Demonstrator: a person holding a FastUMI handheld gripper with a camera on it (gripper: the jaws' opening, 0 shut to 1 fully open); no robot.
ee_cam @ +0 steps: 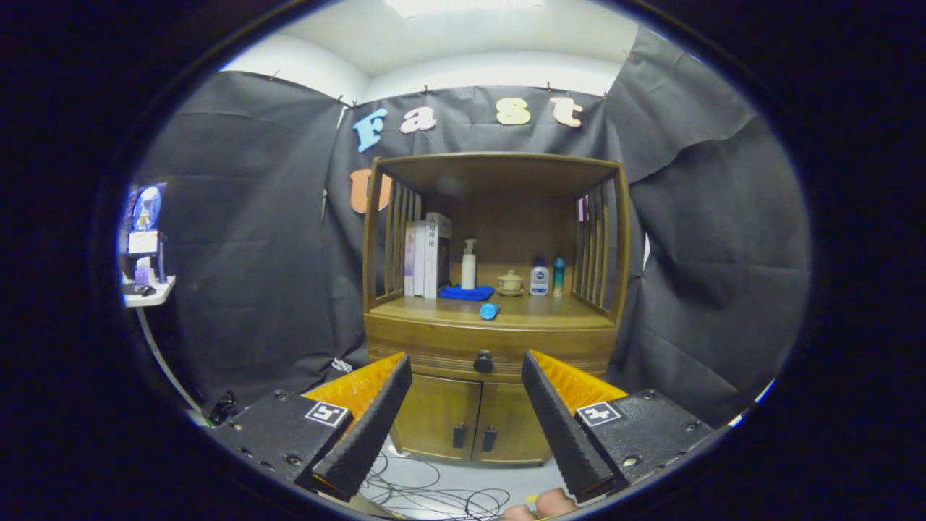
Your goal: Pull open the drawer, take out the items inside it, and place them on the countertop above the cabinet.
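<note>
While the gripper hangs wide open and empty, well short of the wooden cabinet, the closed drawer and its dark knob show between the fingers. A small blue item lies on the countertop above, books far left.

On the countertop of one wooden cabinet: three upright books, one pump bottle, one blue cloth, one lidded cup, two small bottles, one blue cylinder. Below the countertop: one drawer knob, two doors.
</note>
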